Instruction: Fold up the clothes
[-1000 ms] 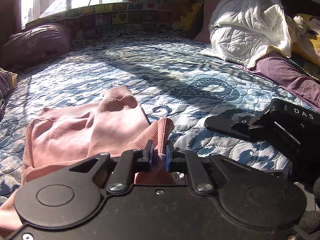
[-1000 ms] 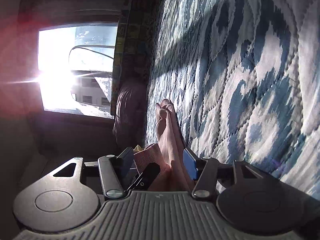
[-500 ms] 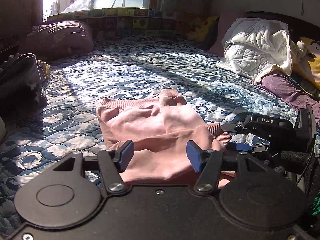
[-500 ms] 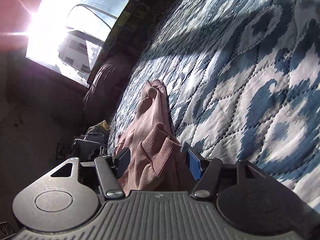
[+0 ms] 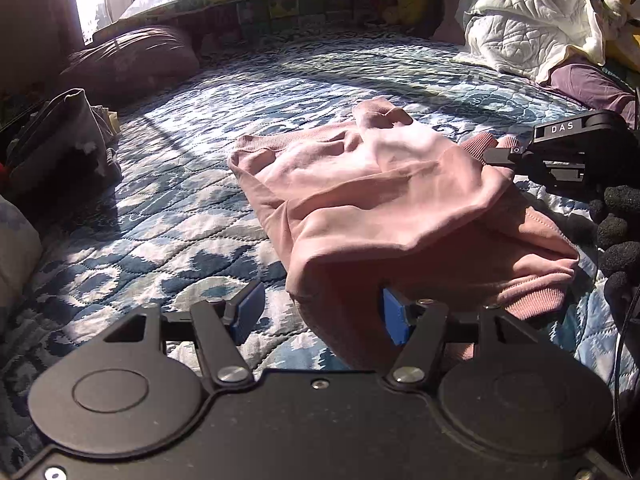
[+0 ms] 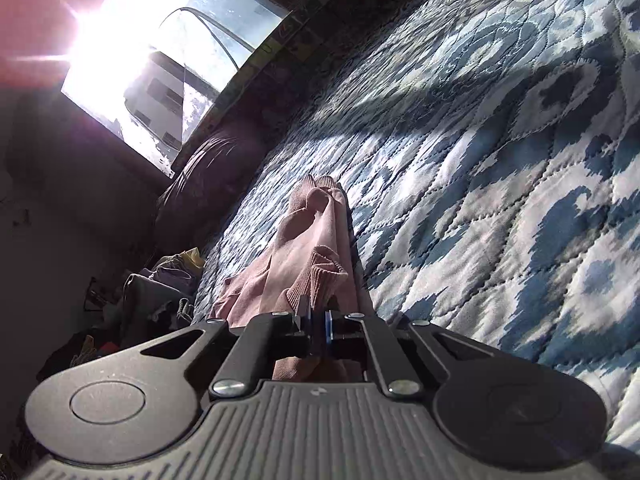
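Since half a second ago the right gripper (image 6: 316, 326) has pinched a ribbed cuff (image 6: 320, 276); left gripper (image 5: 322, 312) gapes just before the pink sweatshirt (image 5: 384, 196), mid-fold; next, carry cuff across

The left gripper (image 5: 322, 312) hangs low over the bed, its fingers (image 5: 394, 318) spread wide, gripping nothing. The right gripper (image 6: 317, 326), rolled sideways, has its fingers pressed together on pink fabric.
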The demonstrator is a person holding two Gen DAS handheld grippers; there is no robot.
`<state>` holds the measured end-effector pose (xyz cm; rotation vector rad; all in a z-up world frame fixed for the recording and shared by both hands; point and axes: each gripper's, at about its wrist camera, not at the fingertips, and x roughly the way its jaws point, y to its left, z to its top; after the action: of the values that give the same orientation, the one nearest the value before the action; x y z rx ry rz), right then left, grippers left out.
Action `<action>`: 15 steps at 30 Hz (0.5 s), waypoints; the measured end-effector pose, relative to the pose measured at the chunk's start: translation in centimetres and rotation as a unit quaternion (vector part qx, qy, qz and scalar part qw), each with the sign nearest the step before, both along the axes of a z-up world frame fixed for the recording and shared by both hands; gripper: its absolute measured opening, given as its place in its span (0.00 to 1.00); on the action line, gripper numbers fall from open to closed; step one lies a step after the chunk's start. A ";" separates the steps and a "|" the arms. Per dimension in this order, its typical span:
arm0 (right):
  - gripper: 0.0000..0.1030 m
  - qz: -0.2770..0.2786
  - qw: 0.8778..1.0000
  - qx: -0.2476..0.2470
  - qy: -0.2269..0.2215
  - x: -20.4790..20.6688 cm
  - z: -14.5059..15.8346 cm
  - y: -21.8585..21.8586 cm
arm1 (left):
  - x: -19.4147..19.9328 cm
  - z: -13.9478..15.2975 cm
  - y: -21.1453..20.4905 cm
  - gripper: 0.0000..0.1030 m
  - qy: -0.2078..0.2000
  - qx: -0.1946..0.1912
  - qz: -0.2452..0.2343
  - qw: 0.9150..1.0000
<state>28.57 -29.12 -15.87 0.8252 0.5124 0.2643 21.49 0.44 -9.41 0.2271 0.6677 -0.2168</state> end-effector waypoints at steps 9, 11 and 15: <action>0.07 0.033 0.995 0.022 -0.091 -0.3 2.7 -1.1 | -1.6 -1.3 -2.8 0.11 -0.057 0.152 -0.022 0.986; 0.07 0.041 0.993 0.030 -0.103 -0.5 3.1 -1.3 | -2.2 -1.6 -3.3 0.11 -0.070 0.185 -0.028 0.980; 0.07 0.057 0.997 0.021 -0.055 0.3 2.4 -1.2 | -2.6 -1.6 -3.2 0.10 -0.064 0.179 -0.021 0.982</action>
<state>28.89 -30.33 -13.47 0.8184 0.4532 0.4251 18.86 -2.73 -11.01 0.5959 0.5712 -0.1198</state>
